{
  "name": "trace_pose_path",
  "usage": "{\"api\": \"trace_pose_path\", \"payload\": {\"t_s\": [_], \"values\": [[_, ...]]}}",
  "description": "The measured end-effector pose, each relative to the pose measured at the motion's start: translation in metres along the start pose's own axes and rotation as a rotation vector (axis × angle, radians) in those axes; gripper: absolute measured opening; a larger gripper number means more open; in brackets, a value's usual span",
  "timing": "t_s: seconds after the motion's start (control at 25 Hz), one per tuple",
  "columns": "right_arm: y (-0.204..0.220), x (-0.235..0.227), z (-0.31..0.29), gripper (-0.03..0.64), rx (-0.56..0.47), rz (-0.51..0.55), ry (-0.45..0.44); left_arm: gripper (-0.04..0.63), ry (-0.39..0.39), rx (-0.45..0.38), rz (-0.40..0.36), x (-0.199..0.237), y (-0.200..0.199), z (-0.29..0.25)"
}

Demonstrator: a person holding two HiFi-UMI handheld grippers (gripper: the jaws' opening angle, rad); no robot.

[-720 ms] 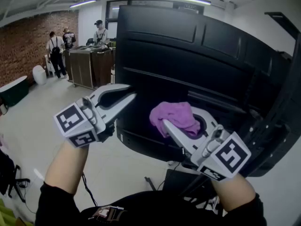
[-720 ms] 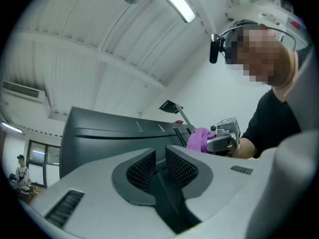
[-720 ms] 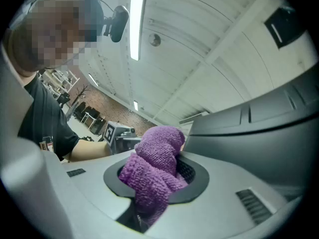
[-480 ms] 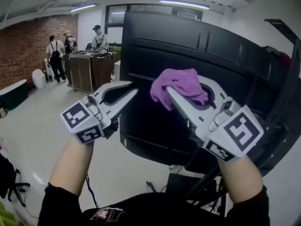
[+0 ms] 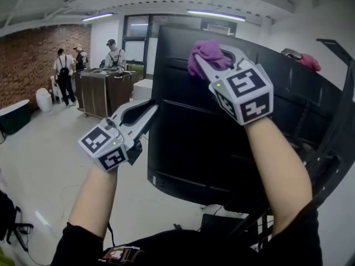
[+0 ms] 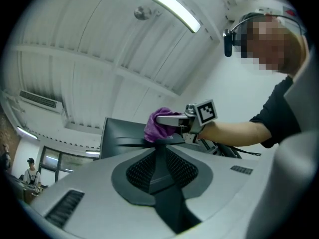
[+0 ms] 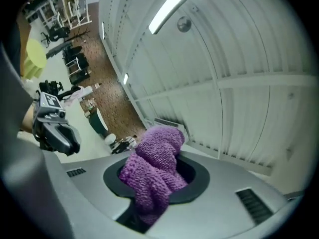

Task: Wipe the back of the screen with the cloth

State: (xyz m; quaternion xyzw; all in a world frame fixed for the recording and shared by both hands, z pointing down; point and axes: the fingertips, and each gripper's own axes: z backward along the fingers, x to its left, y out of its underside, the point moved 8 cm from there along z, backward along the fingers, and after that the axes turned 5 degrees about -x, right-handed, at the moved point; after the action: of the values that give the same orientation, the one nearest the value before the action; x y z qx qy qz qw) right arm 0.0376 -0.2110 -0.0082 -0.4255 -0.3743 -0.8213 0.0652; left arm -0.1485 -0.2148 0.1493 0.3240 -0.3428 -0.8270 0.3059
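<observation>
Screen [image 5: 211, 148], black and tilted on its stand [image 5: 337, 121], shows its ribbed back to the person, who holds a purple cloth [image 5: 206, 53] against its top edge, left of centre. The right gripper [image 5: 203, 65] has its jaws closed on the cloth, a bunched wad bulging out between them in the right gripper view. The left gripper [image 5: 151, 108] sits lower at the screen's left edge with jaws together and nothing between them. Its tips are at or against the panel, apparently to steady it, though contact cannot be confirmed.

The wipe looks under way rather than finished. The cloth is working the upper rim, and the broad middle, the lower panel and the right side lie well apart from it. No dust or streaks show, so what is already clean cannot be judged.

By count there is one screen, one cloth in the jaws and two grippers. A pink bundle [image 5: 309, 61] rests on the stand's top at right and may be another cloth. Three people [image 5: 113, 50] stand by a counter [image 5: 102, 77] in the background.
</observation>
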Motion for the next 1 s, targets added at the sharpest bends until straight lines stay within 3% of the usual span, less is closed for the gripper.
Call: {"api": "trace_pose_path", "payload": {"t_s": [0.16, 0.48, 0.72, 1.0], "values": [[0.009, -0.004, -0.046, 0.110, 0.066, 0.076, 0.030, 0.058, 0.003, 0.029, 0.001, 0.008, 0.014, 0.007], [0.019, 0.021, -0.101, 0.110, 0.199, 0.303, -0.022, 0.058, -0.004, 0.049, 0.035, 0.023, 0.039, 0.023], [0.029, -0.007, -0.065, 0.112, 0.268, 0.351, -0.043, 0.058, 0.020, 0.050, 0.028, 0.019, 0.040, 0.019], [0.047, -0.065, 0.025, 0.114, 0.402, 0.421, -0.035, 0.058, 0.079, 0.037, 0.017, -0.004, 0.038, 0.002]]}}
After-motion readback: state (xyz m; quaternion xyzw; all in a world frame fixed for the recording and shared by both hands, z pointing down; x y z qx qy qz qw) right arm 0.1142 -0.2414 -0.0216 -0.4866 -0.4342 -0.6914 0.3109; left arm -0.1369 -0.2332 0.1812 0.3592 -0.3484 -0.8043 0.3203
